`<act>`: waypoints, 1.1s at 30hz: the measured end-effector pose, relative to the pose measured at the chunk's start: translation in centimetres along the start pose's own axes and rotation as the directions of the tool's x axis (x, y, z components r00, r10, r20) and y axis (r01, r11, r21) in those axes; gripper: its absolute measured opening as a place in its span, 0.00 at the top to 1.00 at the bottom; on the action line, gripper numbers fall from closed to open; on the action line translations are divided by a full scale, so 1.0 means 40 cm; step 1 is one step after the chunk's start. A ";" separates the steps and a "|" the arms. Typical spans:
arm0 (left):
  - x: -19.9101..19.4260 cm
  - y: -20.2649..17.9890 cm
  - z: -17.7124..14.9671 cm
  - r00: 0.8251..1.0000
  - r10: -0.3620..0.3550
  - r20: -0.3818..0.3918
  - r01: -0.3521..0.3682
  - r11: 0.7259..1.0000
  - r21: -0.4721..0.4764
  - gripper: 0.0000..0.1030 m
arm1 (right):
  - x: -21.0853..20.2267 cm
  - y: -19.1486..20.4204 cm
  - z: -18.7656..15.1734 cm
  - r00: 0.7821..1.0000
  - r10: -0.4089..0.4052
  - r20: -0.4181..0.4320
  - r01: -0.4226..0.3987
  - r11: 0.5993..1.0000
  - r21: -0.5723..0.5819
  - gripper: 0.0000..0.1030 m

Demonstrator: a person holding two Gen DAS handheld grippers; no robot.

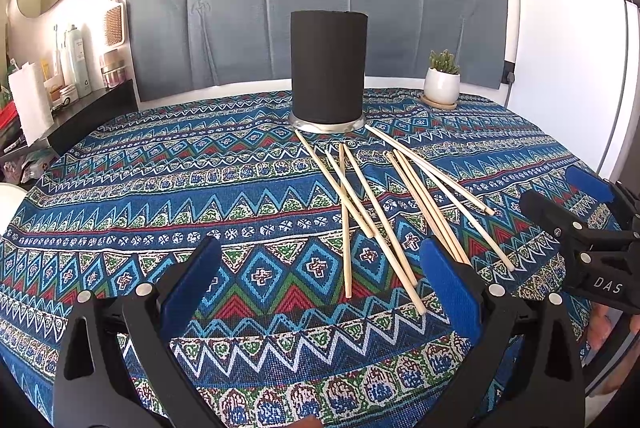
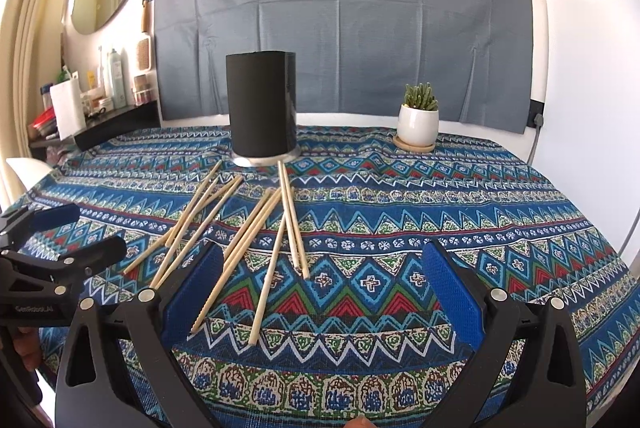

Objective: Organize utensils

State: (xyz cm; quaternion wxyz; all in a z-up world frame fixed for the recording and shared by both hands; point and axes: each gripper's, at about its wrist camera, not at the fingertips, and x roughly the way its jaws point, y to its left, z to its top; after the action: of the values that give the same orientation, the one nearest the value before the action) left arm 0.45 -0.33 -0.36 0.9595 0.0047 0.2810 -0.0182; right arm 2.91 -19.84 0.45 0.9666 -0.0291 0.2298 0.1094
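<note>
left gripper (image 1: 320,292): blue pads spread wide, nothing between them, hovering over the near edge of the tablecloth (image 1: 120,212)
right gripper (image 2: 324,292): same, fingers spread apart, empty, over the near edge
chopsticks (image 1: 384,204): 8 by my count, though the overlaps make it hard to be sure; plain pale wood, thin, round, loose on the cloth
layout: two rough fans, some crossing; far tips near the holder base, near ends toward the near edge
vs left fingers: near ends lie between the pads and just beside the right pad; a couple run behind it
vs right fingers: sticks (image 2: 256,244) cross in front of the left pad; two near ends sit between the pads
holder (image 1: 328,68): 1, black cylinder on a metal base, upright, toward the far edge, centre
plant pot (image 1: 441,84): 1, white, small succulent, far edge, right of the holder
</note>
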 end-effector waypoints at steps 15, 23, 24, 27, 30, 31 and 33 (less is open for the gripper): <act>0.003 -0.003 0.000 1.000 0.002 -0.005 -0.002 1.000 0.008 0.06 | 0.002 -0.004 0.000 1.000 0.000 -0.008 0.000 1.000 0.002 0.08; 0.020 0.005 0.006 0.998 -0.033 -0.057 0.033 0.999 0.000 0.06 | 0.018 -0.009 0.003 0.999 0.015 -0.051 -0.015 1.000 0.011 0.08; 0.023 0.010 0.007 0.997 -0.038 -0.065 0.038 0.999 -0.010 0.06 | 0.021 -0.010 0.003 0.998 0.023 -0.063 -0.022 1.000 0.011 0.08; 0.036 0.023 0.012 0.993 -0.057 -0.099 0.055 0.998 -0.023 0.06 | 0.034 -0.015 0.005 0.992 0.051 -0.113 -0.050 0.999 0.014 0.08; 0.044 0.031 0.024 0.993 -0.026 -0.116 0.027 1.000 0.000 0.06 | 0.050 -0.022 0.013 0.984 0.047 -0.172 -0.049 0.999 -0.010 0.08; 0.046 0.036 0.031 0.993 -0.016 -0.116 0.016 1.000 0.006 0.06 | 0.054 -0.026 0.017 0.983 0.037 -0.180 -0.041 0.999 -0.021 0.08; 0.050 0.047 0.049 0.992 -0.002 -0.123 0.003 1.000 0.014 0.06 | 0.064 -0.035 0.034 0.980 0.007 -0.200 -0.017 0.999 -0.048 0.08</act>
State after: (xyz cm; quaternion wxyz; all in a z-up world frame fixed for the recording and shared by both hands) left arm 3.26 1.46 0.20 0.9403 0.0125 0.3393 -0.0211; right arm 6.06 -20.55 0.52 0.9369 -0.0626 0.3232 0.1176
